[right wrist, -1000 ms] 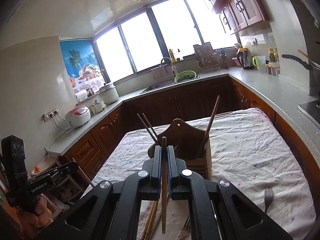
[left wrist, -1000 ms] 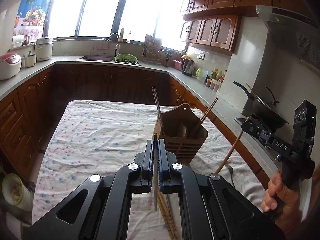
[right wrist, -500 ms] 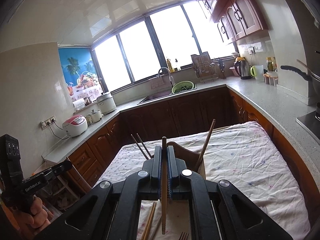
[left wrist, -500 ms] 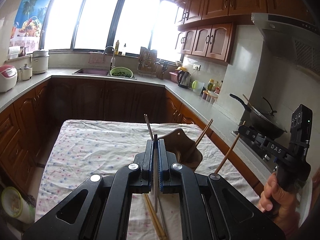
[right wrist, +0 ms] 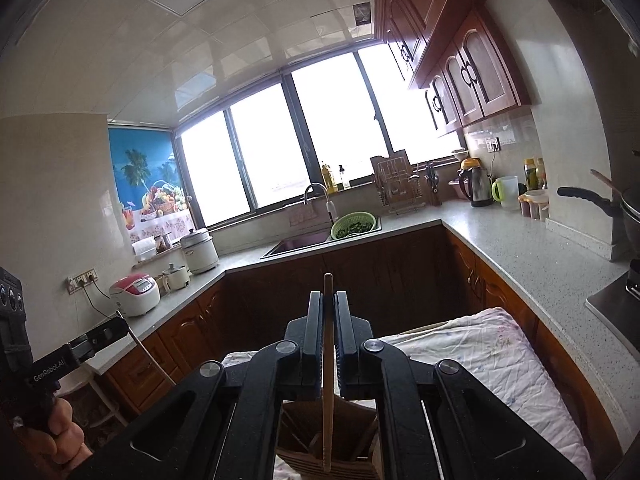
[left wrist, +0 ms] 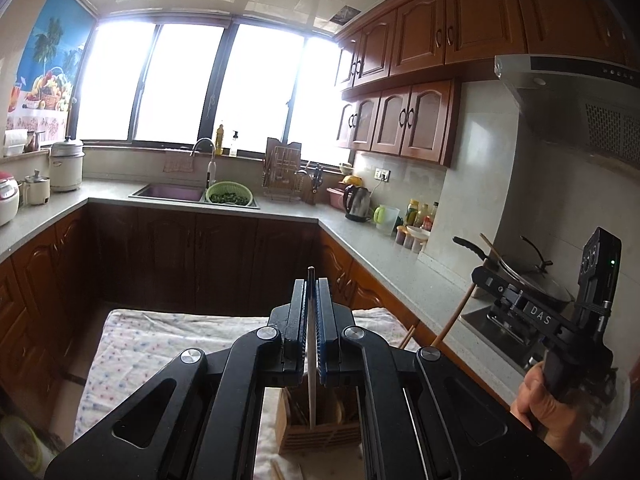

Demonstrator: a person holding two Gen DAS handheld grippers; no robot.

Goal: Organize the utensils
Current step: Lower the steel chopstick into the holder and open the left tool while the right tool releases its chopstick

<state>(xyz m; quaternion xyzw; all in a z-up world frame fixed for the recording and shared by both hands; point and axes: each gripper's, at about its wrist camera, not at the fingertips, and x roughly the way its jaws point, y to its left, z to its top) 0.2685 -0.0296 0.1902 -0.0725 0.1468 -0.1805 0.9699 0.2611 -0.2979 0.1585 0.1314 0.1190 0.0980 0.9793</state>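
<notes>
My left gripper (left wrist: 311, 286) is shut on a thin dark-tipped chopstick (left wrist: 310, 360) that hangs down over the wooden utensil holder (left wrist: 320, 432) right below it. My right gripper (right wrist: 328, 298) is shut on a light wooden chopstick (right wrist: 327, 380) that hangs over the same holder (right wrist: 328, 456), which holds other chopsticks. The right gripper also shows in the left wrist view (left wrist: 480, 276), with its chopstick (left wrist: 454, 318) slanting down. The left gripper shows at the left edge of the right wrist view (right wrist: 116, 330).
The holder stands on a table with a flowered cloth (left wrist: 160, 340) (right wrist: 500, 352). More chopsticks (left wrist: 278, 472) lie on the cloth in front of it. Counters with a sink (left wrist: 172, 192), kettle (left wrist: 358, 202) and a wok (left wrist: 532, 276) ring the table.
Both grippers have risen and moved forward over the holder, so it has dropped from mid-frame to under the jaws. Each keeps its chopstick.
</notes>
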